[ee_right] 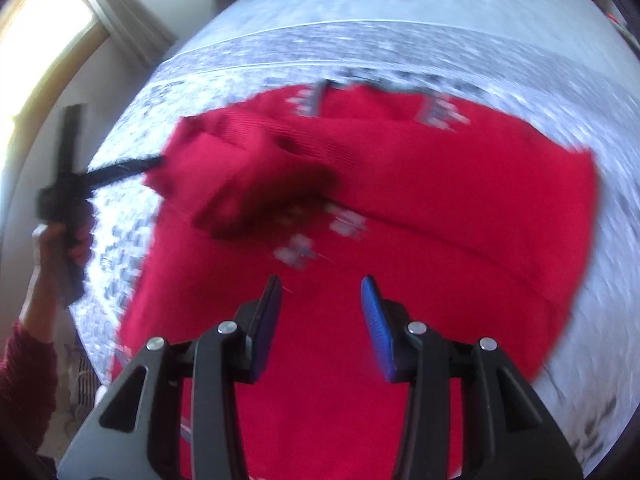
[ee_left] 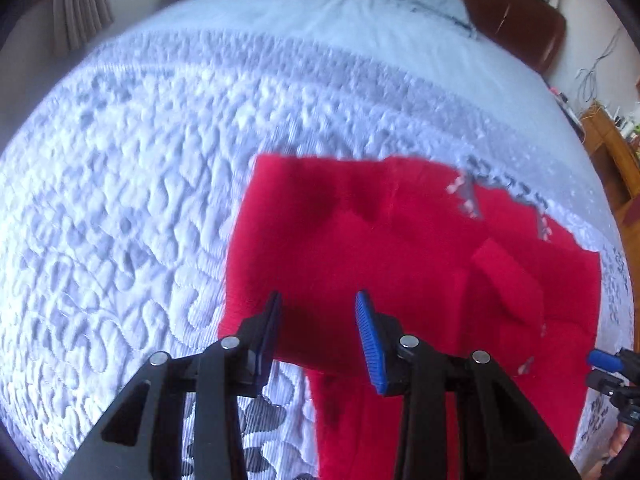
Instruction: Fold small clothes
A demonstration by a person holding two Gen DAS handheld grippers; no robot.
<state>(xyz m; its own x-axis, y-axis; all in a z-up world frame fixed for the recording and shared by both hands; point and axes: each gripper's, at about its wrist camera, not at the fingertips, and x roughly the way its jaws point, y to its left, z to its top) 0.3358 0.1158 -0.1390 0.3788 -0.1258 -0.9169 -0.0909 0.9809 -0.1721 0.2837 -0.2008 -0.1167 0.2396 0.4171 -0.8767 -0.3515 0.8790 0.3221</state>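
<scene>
A small red knitted sweater [ee_left: 400,248] with grey-white pattern bands lies on the quilted bed; it also shows in the right wrist view [ee_right: 400,184], blurred. One sleeve is folded in over the body [ee_right: 240,168]. My left gripper [ee_left: 318,320] is open and empty, hovering over the sweater's near left edge. My right gripper [ee_right: 320,308] is open and empty above the sweater's lower part. The left gripper also shows at the sweater's left side in the right wrist view [ee_right: 120,168], and the right gripper's tips show at the left wrist view's right edge [ee_left: 608,368].
The white quilted bedspread [ee_left: 120,200] covers the bed. A brown headboard [ee_left: 520,12] and pillow are at the far end. A wooden side table [ee_left: 612,148] stands to the right. A window with curtain [ee_right: 60,32] is on the left.
</scene>
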